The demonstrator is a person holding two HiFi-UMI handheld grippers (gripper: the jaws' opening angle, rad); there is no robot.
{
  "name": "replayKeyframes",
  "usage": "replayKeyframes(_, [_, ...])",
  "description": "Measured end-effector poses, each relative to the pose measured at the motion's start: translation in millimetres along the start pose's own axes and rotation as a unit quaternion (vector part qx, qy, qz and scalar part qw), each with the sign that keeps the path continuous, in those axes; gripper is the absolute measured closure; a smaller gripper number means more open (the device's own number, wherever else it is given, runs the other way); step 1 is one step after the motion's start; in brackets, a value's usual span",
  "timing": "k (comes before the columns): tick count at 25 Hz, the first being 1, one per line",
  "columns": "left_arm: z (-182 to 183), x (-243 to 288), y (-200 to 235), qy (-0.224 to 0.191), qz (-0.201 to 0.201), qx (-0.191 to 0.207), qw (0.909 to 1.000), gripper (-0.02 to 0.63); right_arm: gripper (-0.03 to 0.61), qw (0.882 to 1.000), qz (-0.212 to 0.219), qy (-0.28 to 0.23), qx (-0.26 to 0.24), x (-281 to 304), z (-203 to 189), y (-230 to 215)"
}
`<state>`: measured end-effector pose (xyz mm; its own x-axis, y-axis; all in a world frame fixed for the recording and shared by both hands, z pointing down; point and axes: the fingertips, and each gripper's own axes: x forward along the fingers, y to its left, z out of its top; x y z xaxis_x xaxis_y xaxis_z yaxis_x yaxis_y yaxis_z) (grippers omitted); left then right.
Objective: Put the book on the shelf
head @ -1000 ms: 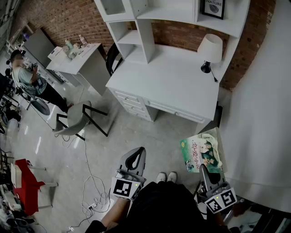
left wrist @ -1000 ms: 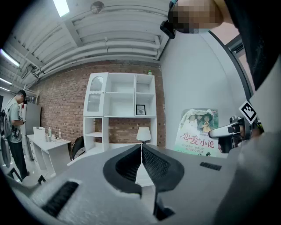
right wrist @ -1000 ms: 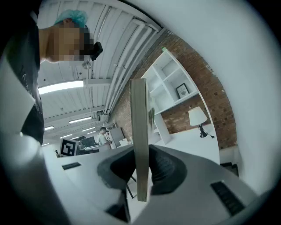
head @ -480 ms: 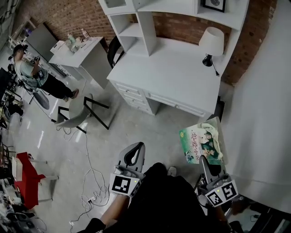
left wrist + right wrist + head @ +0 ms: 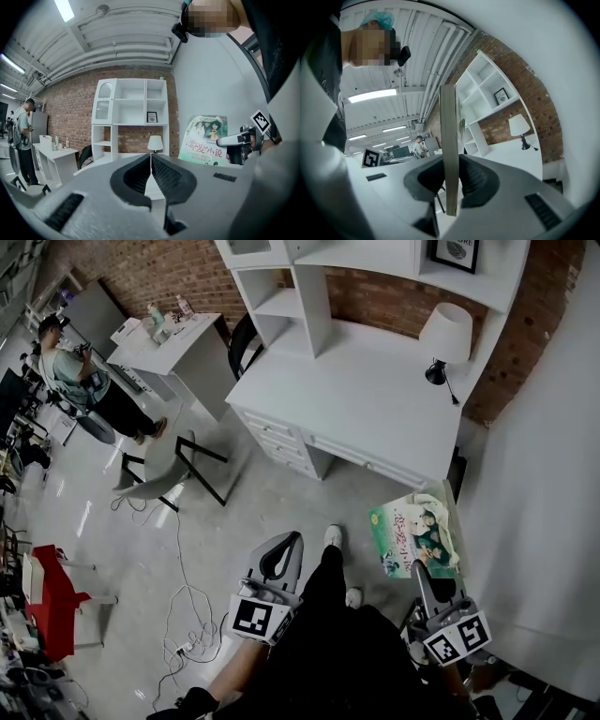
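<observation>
A thin book (image 5: 416,536) with a green illustrated cover stands clamped in my right gripper (image 5: 421,579), low right in the head view; the right gripper view shows the book (image 5: 450,150) edge-on between the jaws. My left gripper (image 5: 283,555) hangs at bottom centre, jaws shut with nothing in them; in its own view the pads (image 5: 151,169) meet, and the book (image 5: 204,140) shows to the right. The white shelf unit (image 5: 309,277) rises over the white desk (image 5: 347,395) ahead; the shelf unit (image 5: 131,112) appears straight in front.
A lamp (image 5: 445,338) stands on the desk's right end and a framed picture (image 5: 456,251) on an upper shelf. A grey chair (image 5: 164,465), a side table (image 5: 173,338) and a person (image 5: 80,371) are at the left. Cables (image 5: 183,624) lie on the floor. A white wall (image 5: 544,502) runs along the right.
The view has shifted closer to the desk and shelf. One shoe has stepped forward. Both grippers keep their places and the book stays held.
</observation>
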<state>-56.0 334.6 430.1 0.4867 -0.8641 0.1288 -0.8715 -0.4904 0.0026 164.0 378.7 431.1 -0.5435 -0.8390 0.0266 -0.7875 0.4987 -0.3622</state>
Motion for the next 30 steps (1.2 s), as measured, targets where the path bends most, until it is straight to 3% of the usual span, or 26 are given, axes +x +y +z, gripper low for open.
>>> replayKeyframes(12, [6.5,61.6,24.9,0.000,-0.027,0.007,0.9996,0.597,0.502,1.000,-0.009,0.015,-0.010,46.5,17.5,-25.0])
replayKeyframes(16, [2.6,80.9,35.6,0.020,-0.031,-0.022,0.9991,0.597,0.502,1.000,-0.010,0.024,-0.006,65.6,18.7,-33.8])
replayKeyframes(21, [-7.1,102.6,67.3,0.017,-0.018,-0.016,0.9996,0.597,0.502,0.999,-0.007,0.040,0.006,105.3,14.8,-48.9])
replayKeyframes(30, [-9.2,151.4,132.1,0.024,-0.017,-0.042,0.9987,0.597,0.502,0.999,-0.001,0.038,0.006,189.3,21.0,-53.7])
